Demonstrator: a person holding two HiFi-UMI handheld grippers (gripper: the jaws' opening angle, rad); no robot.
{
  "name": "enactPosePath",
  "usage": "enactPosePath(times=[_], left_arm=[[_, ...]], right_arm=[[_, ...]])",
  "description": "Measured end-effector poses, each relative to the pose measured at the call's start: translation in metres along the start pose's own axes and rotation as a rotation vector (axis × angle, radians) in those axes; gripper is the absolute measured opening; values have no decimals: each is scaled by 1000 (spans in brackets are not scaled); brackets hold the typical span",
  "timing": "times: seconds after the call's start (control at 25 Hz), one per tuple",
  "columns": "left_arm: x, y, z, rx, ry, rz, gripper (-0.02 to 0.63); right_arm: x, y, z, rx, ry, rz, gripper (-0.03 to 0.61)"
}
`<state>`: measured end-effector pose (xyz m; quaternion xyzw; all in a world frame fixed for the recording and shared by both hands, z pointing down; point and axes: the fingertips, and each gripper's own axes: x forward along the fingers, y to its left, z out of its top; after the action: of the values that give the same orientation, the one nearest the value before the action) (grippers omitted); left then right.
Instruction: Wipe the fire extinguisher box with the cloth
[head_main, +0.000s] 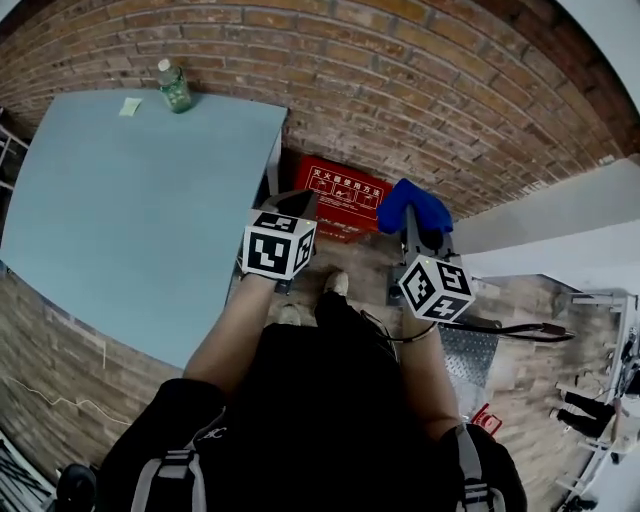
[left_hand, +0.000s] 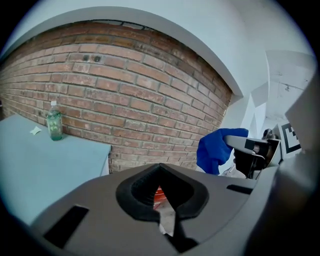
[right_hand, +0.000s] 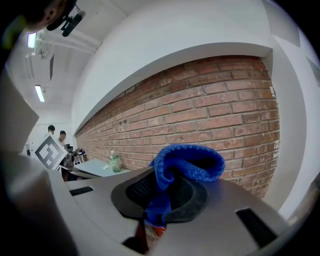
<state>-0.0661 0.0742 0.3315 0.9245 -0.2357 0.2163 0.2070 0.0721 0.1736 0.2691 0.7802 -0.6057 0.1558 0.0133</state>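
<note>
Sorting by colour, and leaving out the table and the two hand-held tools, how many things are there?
Blue: 1, the cloth
Red: 1, the fire extinguisher box
Green: 1, the bottle
Pale: 1, the small scrap
Total: 4

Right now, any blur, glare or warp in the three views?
Head view: sharp and evenly lit, but the fisheye bows the brick wall. Left gripper view: dark vignette at the corners, and the near left gripper looks soft. Right gripper view: cloth crisp, ceiling strip light glares white.
</note>
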Motion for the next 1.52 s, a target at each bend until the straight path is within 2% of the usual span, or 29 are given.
enactPosePath(times=[0.28, 0.4, 0.56, 0.72, 1.08, 1.32, 1.52], left_arm=[[34, 14, -1, 8, 41, 35, -3], [56, 13, 12, 28, 55, 42, -3], [85, 12, 32, 48, 76, 71, -3], [112, 21, 44, 14, 86, 120, -3], [134, 54, 41, -87, 111, 253, -3], [141, 68, 23, -132, 150, 257, -3], [143, 93, 23, -149, 157, 247, -3]], right_arm=[[39, -28, -2, 11, 4, 11, 51], [67, -42, 1, 3, 7, 32, 51], [106, -59, 7, 2, 34, 82, 51], [143, -67, 11, -15, 71, 161, 51], [204, -52, -13, -61, 173, 365, 51], [228, -30, -43, -127, 274, 434, 51], [247, -15, -70, -144, 352, 455, 51]])
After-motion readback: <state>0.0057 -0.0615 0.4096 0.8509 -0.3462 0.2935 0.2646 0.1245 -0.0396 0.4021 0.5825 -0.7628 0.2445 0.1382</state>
